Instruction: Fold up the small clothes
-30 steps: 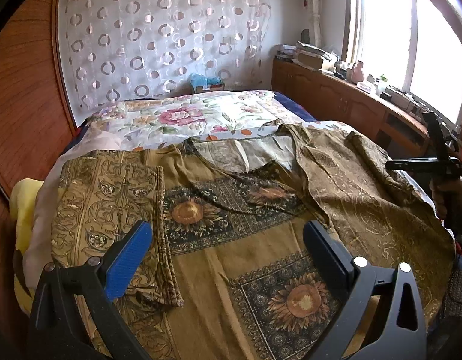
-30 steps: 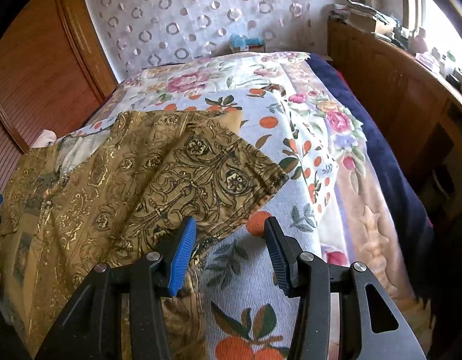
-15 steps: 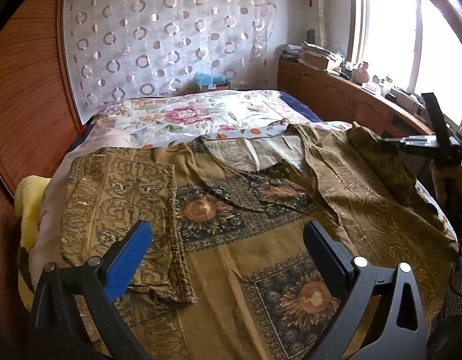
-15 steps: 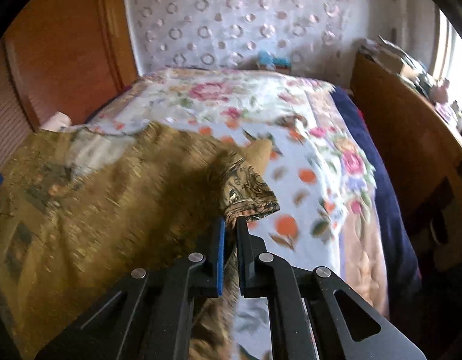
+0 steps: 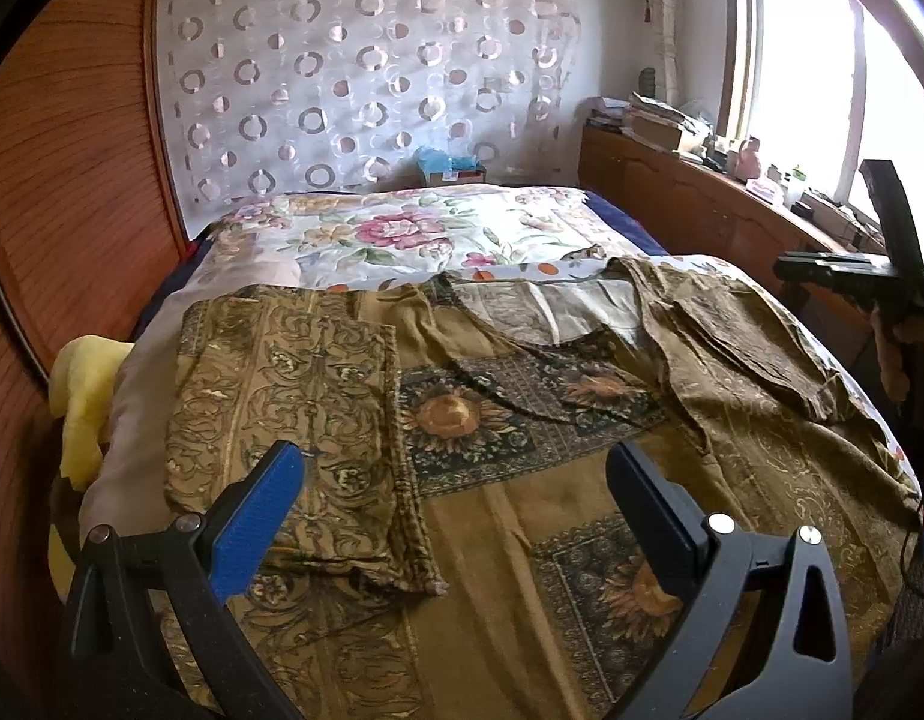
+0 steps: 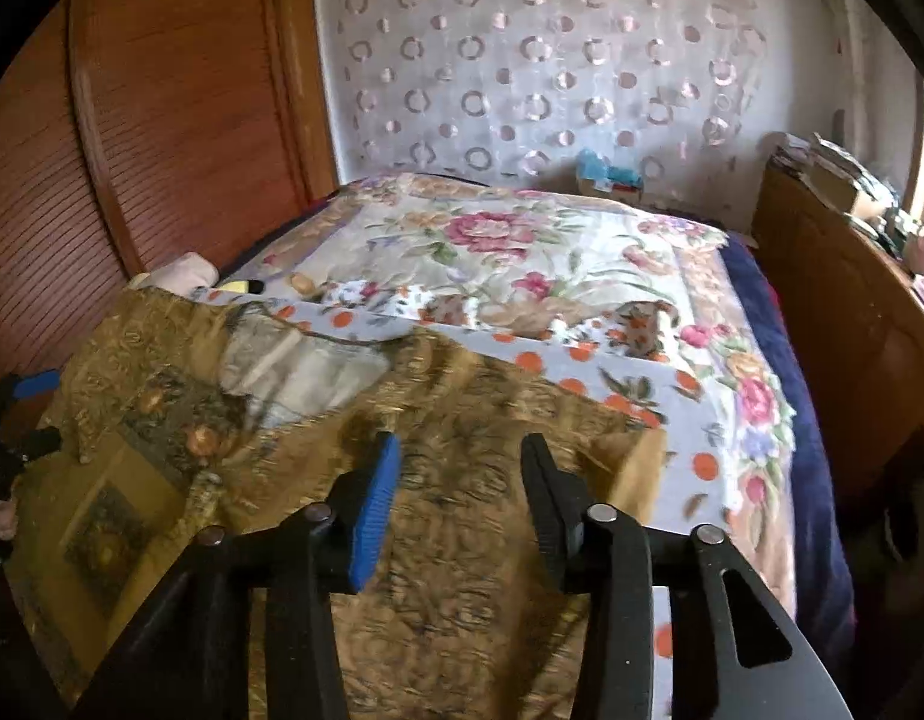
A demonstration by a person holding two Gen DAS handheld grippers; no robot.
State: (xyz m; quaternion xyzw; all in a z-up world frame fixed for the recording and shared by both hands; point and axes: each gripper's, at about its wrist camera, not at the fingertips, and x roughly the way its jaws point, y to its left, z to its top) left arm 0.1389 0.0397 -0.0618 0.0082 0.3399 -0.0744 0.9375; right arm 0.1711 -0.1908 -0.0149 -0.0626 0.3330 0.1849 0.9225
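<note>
the left gripper (image 5: 456,510) tilts down over the near part of the olive patterned garment (image 5: 522,420), its 2 fingers wide apart with nothing between them. the right gripper (image 6: 456,480) hangs tilted above the garment's folded-in right sleeve (image 6: 492,420), jaws opening and gripping no cloth. the garment lies spread on the floral bedspread (image 6: 522,252). only the left view shows the other sleeve (image 5: 288,396) folded in (and the window (image 5: 822,78)).
</note>
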